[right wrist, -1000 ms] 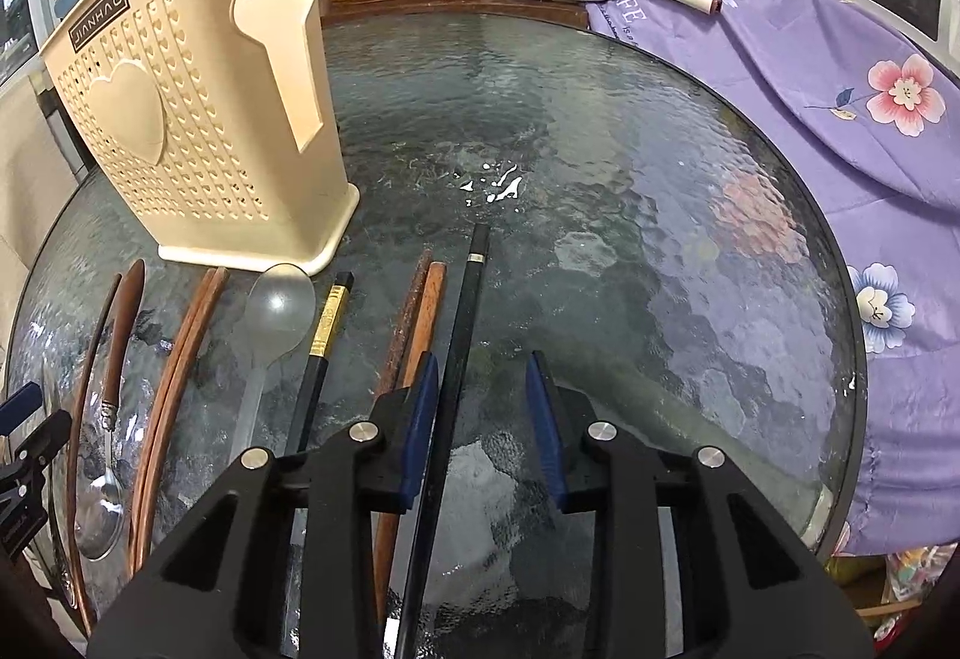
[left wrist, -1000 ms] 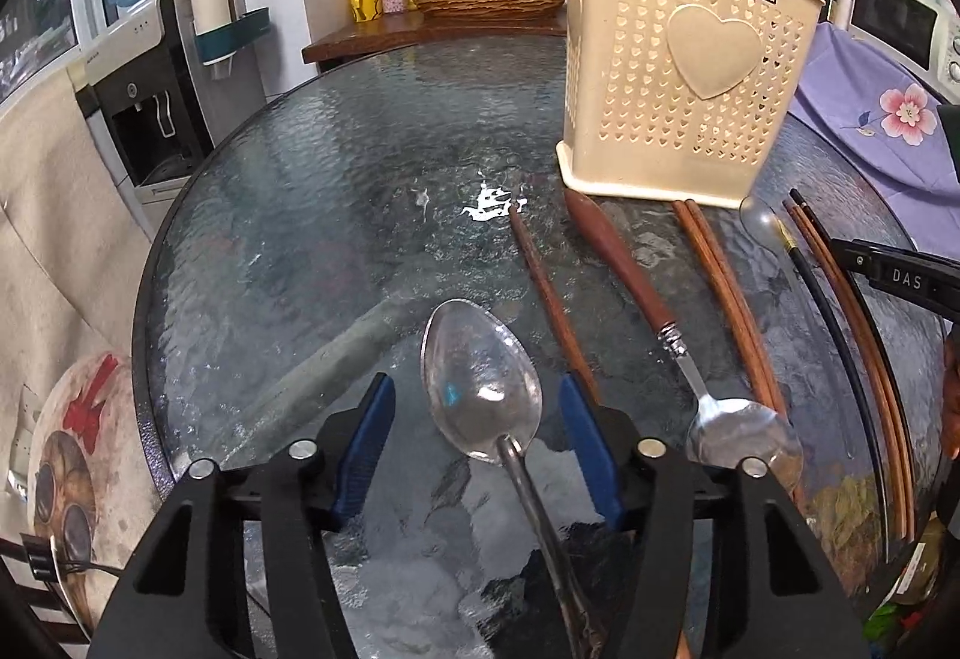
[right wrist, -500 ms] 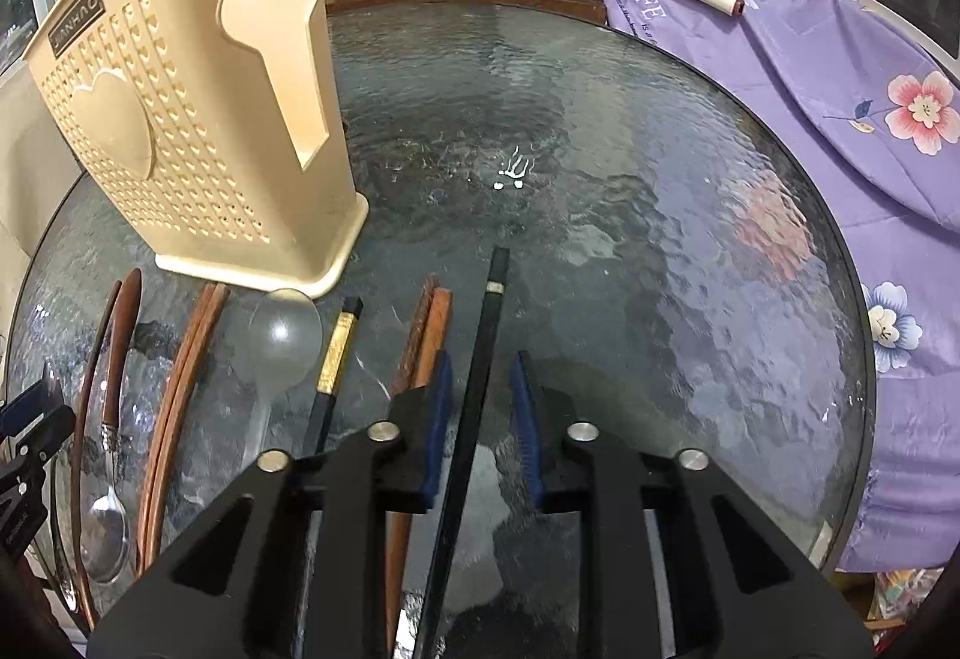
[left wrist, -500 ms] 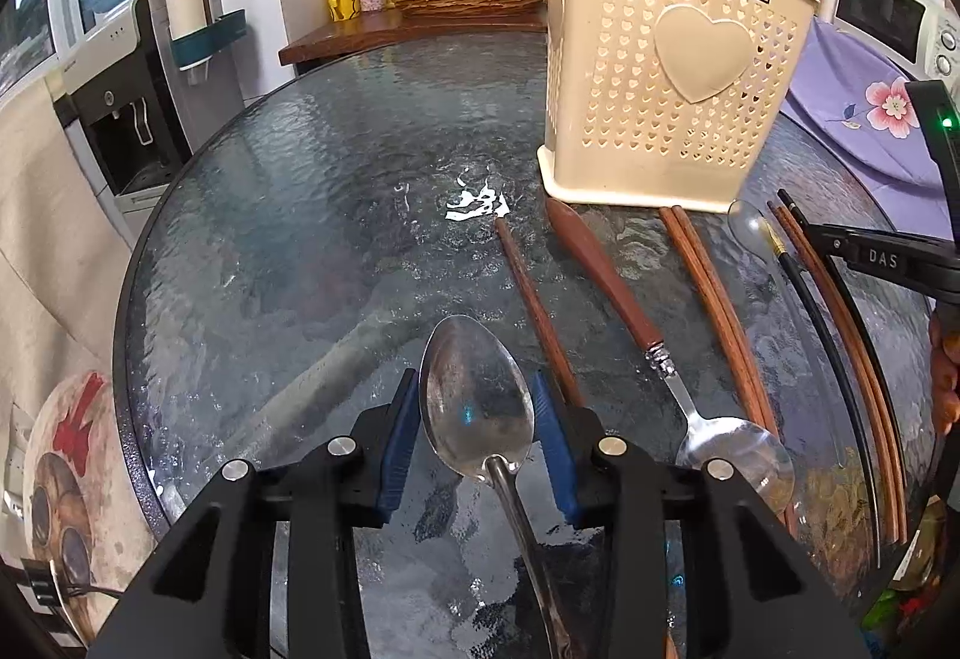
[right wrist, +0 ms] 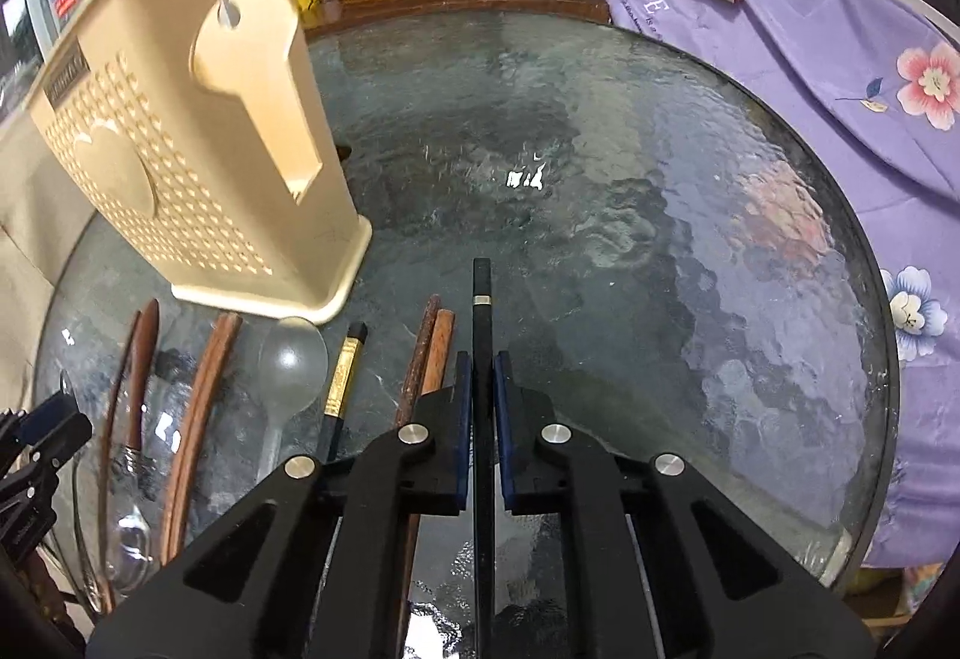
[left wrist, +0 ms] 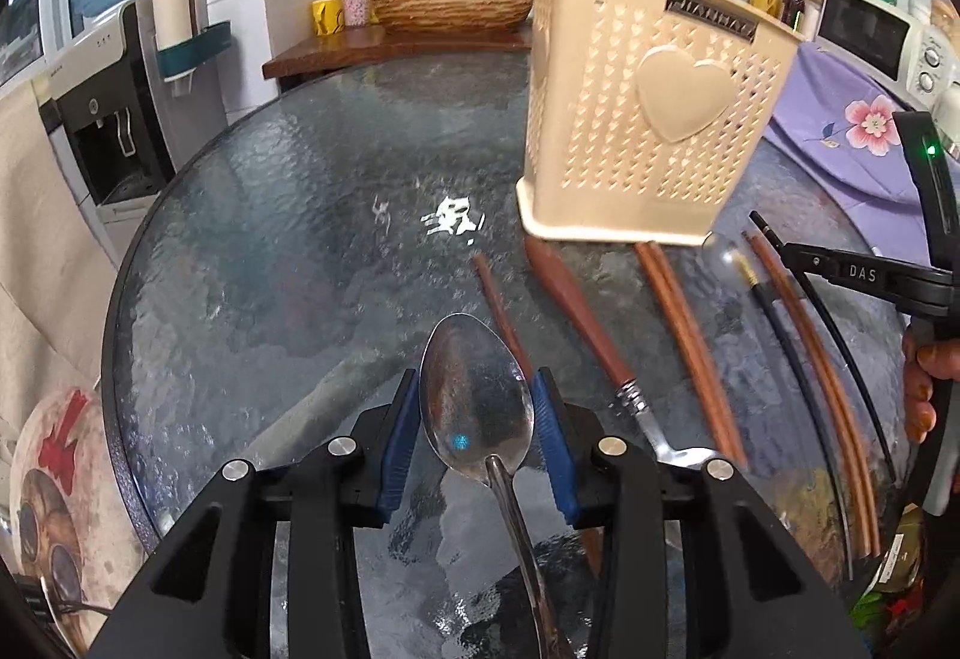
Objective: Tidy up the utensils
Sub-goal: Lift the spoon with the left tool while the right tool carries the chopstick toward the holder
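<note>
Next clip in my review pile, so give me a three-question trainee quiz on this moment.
1. True or false: the left gripper grips the shiny metal spoon by its bowl.
2. What do the right gripper's fingers pinch? A) thin black chopstick B) clear plastic spoon
3. Which cream perforated plastic container stands on the round textured glass table?

Key: 1 true; 2 A; 3 the heart-embossed utensil holder.
</note>
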Available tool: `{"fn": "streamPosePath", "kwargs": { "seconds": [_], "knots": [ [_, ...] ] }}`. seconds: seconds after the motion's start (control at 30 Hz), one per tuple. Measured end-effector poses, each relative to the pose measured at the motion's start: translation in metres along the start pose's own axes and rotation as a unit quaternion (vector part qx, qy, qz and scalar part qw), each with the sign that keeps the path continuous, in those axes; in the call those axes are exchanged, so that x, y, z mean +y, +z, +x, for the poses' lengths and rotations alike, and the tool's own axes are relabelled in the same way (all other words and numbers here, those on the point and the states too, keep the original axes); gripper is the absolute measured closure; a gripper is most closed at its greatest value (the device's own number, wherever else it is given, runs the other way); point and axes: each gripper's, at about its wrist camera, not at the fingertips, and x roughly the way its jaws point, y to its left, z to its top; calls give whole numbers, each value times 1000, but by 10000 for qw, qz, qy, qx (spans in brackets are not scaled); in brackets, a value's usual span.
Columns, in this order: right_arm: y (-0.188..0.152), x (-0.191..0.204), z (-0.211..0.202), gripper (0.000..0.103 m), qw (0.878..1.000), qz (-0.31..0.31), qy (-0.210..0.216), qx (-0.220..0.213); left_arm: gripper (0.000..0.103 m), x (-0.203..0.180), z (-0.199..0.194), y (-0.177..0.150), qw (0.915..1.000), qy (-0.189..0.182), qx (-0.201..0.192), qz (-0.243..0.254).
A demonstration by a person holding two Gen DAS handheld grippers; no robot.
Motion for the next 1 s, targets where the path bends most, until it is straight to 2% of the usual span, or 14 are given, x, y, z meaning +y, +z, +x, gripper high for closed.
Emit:
{"fn": "streamPosePath", "kwargs": {
  "seconds": [0.2, 0.6, 1.0],
  "knots": [
    [5, -4, -24, 95, 9990, 129, 117, -411, 66, -2, -20, 12, 9995, -59, -318, 47],
    [12, -14, -109, 95, 9892, 182, 454, -1385, 66, -6, -62, 39, 9950, -131, -971, 181],
    [2, -13, -140, 95, 9868, -42, 592, -1508, 66, -5, -68, 40, 9941, -298, -1030, 137]
  ]
}}
